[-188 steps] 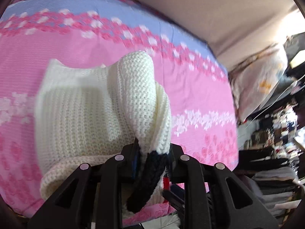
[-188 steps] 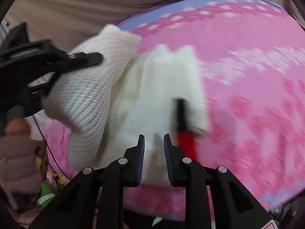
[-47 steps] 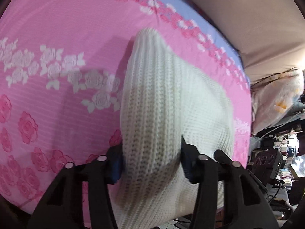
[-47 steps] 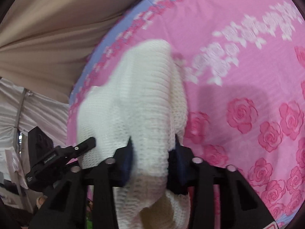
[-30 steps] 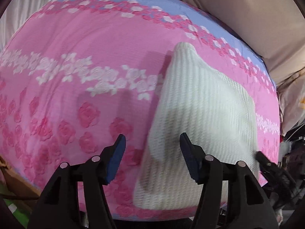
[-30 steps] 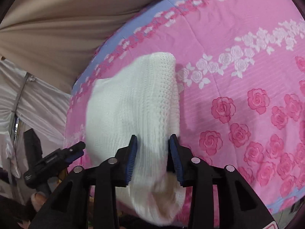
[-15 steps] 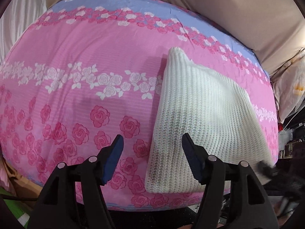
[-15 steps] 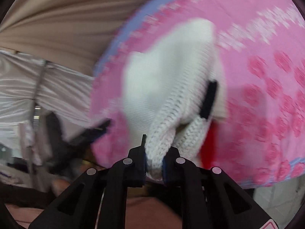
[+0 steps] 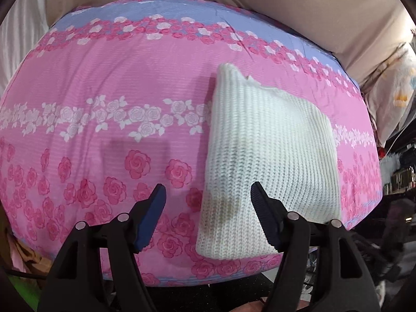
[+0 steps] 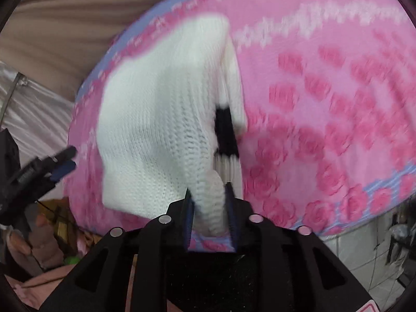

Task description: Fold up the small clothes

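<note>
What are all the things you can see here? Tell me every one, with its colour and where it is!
knitted sweater: one, cream-white with a black band at one edge, folded on the right part of the bed, a lifted fold between the right gripper's jaws.
bedspread: one, pink with rose print and a blue-lilac border, covering the bed.
curtain: one, beige, behind the bed.
pillow: one, pale with orange print, at the far right beside the bed.
left gripper: one, black with blue pads, jaws wide apart above the sweater's near left edge, nothing between them; they have just been opening.
right gripper: one, black with blue pads, jaws just loosened, knit bunched between them.
person's hand: one, at lower left of the right wrist view, blurred.
</note>
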A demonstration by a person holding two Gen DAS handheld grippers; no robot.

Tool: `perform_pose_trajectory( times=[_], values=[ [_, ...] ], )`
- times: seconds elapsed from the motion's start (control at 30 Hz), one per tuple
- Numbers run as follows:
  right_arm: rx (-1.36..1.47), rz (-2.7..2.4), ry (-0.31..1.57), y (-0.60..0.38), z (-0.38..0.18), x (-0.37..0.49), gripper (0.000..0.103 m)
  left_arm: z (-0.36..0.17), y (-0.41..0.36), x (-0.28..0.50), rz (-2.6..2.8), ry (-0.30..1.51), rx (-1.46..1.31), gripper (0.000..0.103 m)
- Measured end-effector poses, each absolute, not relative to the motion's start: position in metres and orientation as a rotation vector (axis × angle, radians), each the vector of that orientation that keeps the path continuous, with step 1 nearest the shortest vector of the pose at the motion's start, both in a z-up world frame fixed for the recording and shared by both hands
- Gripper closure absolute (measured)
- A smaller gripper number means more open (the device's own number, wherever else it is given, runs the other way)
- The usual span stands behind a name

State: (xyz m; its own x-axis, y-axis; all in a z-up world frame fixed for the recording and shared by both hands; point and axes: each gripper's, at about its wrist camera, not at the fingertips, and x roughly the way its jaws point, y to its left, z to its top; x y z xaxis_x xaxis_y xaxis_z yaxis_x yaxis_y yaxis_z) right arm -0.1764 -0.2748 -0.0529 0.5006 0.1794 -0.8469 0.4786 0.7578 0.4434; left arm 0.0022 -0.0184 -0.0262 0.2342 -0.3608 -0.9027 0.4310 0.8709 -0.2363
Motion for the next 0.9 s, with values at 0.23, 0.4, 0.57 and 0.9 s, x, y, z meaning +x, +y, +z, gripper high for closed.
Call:
perform_pose_trajectory(
  times=[0.23, 0.4, 0.57, 0.9],
  values=[
    [0.392, -0.219, 0.998, -0.234, -0.035, -0.133, 0.085, -0.033, -0.053, 0.007, -0.564, 1.161, 0.161, 0.036],
    [0.422, -0.280, 1.086, -0.262, -0.075, -0.130, 0.091, -0.060, -0.070, 0.012, -0.532, 1.210, 0.229, 0.036],
    [0.600, -0.268, 0.991, -0.282, -0.052, -0.141, 0.068, -0.048, -0.070, 0.011, -0.529, 1.149, 0.243, 0.035],
    [0.458, -0.283, 1.009, -0.270, -0.046, -0.127, 0.076, -0.049, -0.079, 0.017, -0.503, 1.144, 0.253, 0.035]
  ],
)
